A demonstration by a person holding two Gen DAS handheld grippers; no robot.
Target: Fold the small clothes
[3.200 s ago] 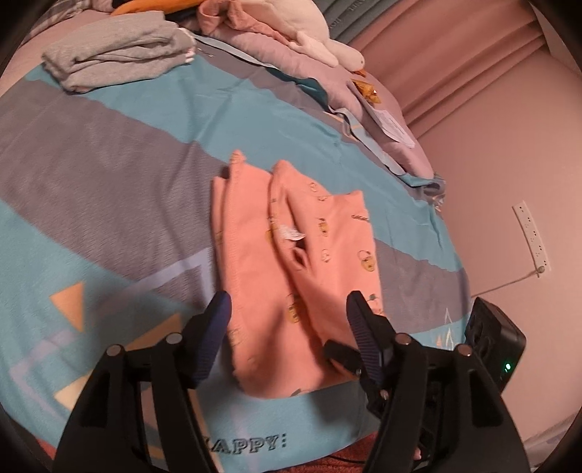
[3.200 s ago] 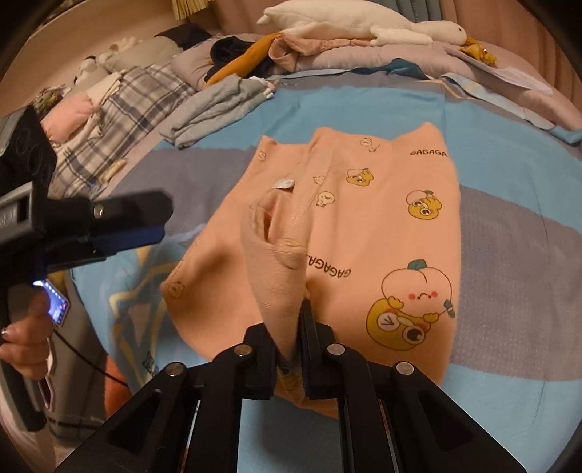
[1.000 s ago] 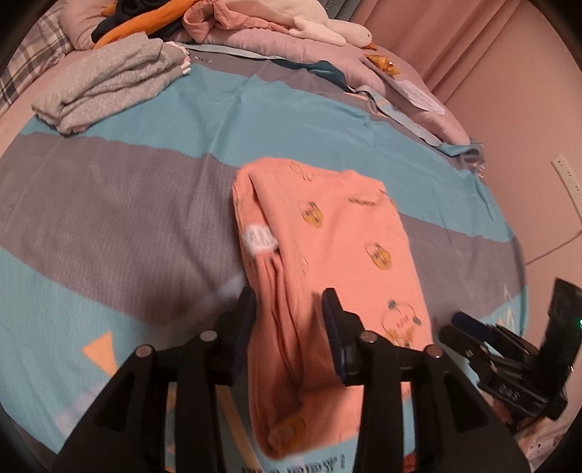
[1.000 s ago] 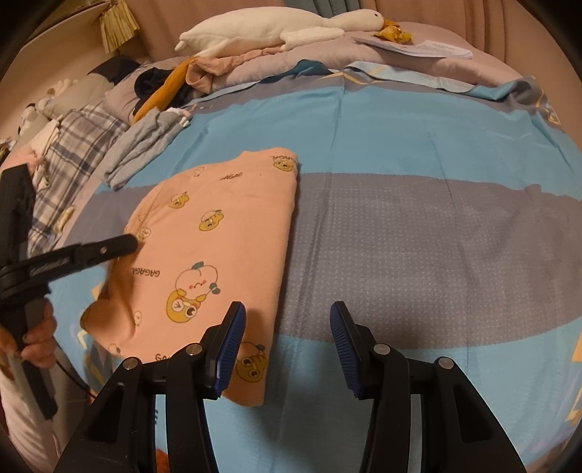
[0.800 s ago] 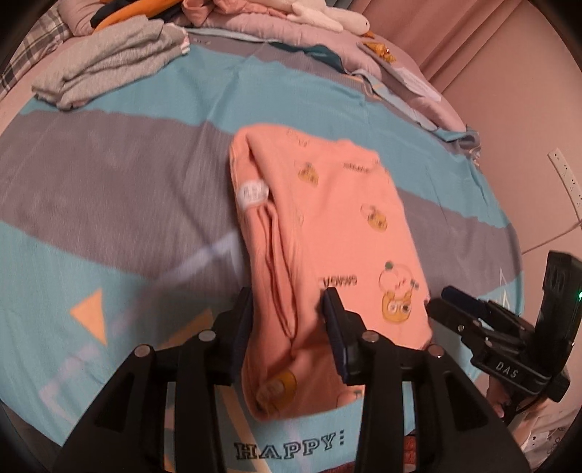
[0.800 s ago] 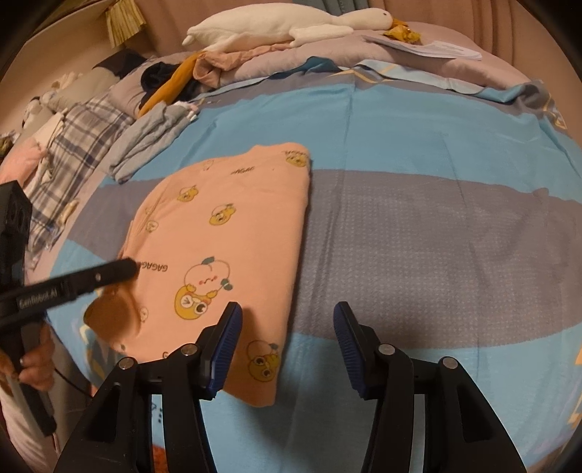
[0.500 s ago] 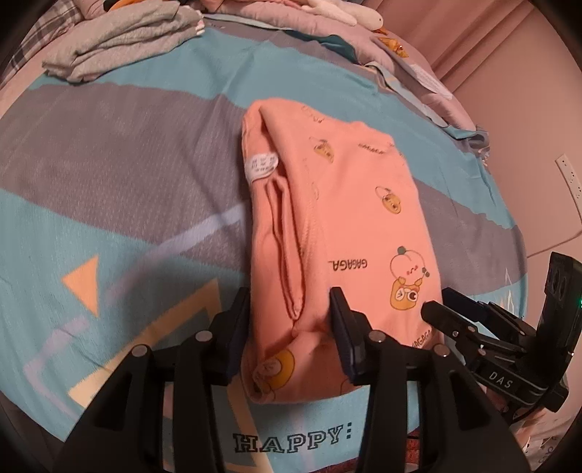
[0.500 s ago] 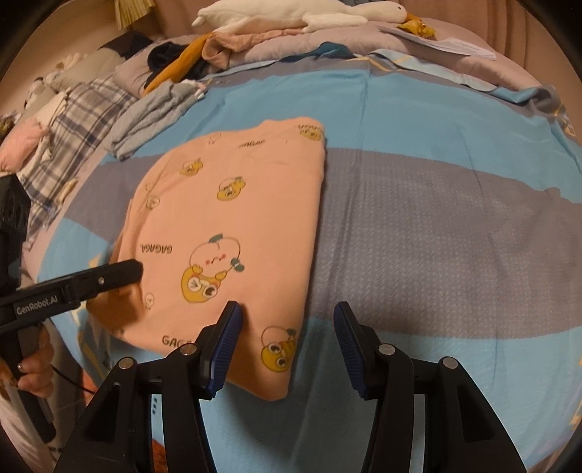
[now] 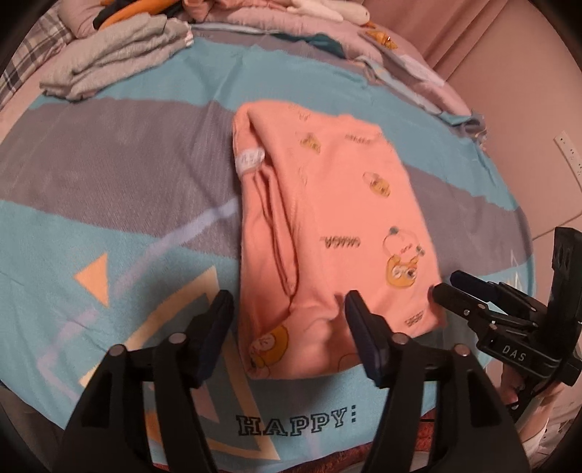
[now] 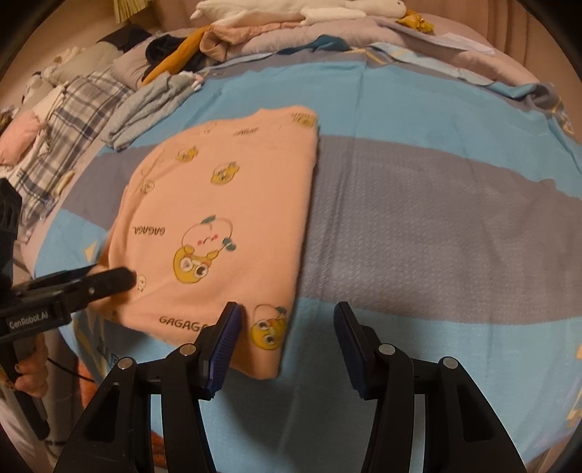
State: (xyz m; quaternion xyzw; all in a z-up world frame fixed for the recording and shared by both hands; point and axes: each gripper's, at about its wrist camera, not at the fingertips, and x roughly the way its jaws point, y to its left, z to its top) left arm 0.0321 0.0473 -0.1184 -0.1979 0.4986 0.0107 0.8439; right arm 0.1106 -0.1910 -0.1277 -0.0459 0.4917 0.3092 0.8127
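Observation:
A small peach garment with yellow cartoon prints lies folded lengthwise on the blue and grey bedspread; it also shows in the right wrist view. My left gripper is open, its fingers on either side of the garment's near left end, holding nothing. My right gripper is open and empty, straddling the garment's near right corner. The right gripper's tips also show in the left wrist view, and the left gripper's tip shows in the right wrist view.
A folded grey garment lies at the far left of the bed. A heap of clothes, a plaid blanket and a white plush toy lie along the far side. The bed's near edge is just below the grippers.
The right gripper let go of the garment's flap, which now lies folded over flat. Both grippers drew back to the near end, and the left gripper's jaws opened wider.

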